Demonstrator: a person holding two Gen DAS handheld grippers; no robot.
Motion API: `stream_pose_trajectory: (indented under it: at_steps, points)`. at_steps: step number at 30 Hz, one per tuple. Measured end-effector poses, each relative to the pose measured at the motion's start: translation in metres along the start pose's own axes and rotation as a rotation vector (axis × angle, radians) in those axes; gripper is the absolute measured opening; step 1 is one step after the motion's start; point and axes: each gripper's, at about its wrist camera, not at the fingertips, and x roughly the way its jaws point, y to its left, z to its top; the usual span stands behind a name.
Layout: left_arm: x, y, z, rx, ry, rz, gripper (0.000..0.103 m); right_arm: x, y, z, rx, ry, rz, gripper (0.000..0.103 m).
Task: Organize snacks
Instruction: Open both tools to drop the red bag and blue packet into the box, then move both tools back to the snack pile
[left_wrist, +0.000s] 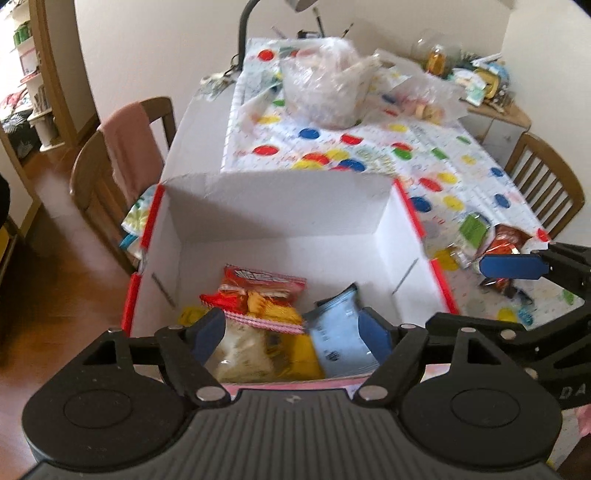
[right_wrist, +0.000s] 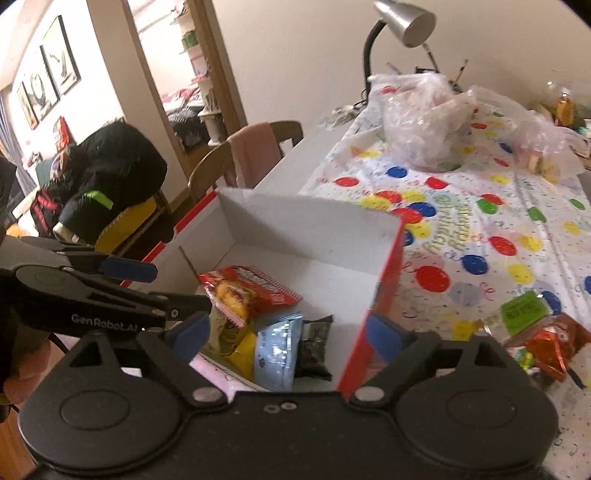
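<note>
Balloon-print tablecloth; both tongs, left and right, spread empty above snack box.

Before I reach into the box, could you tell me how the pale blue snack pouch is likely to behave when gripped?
The pale blue pouch looks like thin film leaning on other packets, so it is probably light and floppy. Its shiny surface suggests it may slip between the tongs. It would likely crumple rather than break.

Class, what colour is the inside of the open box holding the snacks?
White inside the box, with red outer edges; clearest in the left wrist view.
</note>
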Motion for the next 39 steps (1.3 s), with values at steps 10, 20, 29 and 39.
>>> stream_pose_trajectory:
  at_steps: [10, 20, 29, 39]
  points:
    - [-0.001, -0.058, 0.01, 0.049, -0.032, -0.101, 0.087, -0.047, -0.048, -0.02, 0.048, -0.049, -0.033, 0.101]
    - [0.027, -0.136, 0.017, 0.115, 0.008, -0.189, 0.1, -0.08, -0.118, -0.054, 0.072, -0.029, -0.151, 0.101]
    - [0.08, -0.208, 0.021, 0.199, 0.089, -0.181, 0.1, -0.082, -0.179, -0.087, 0.112, 0.046, -0.237, 0.101]
    - [0.14, -0.243, 0.064, 0.299, 0.141, -0.122, 0.1, -0.063, -0.218, -0.105, 0.139, 0.129, -0.23, 0.093]
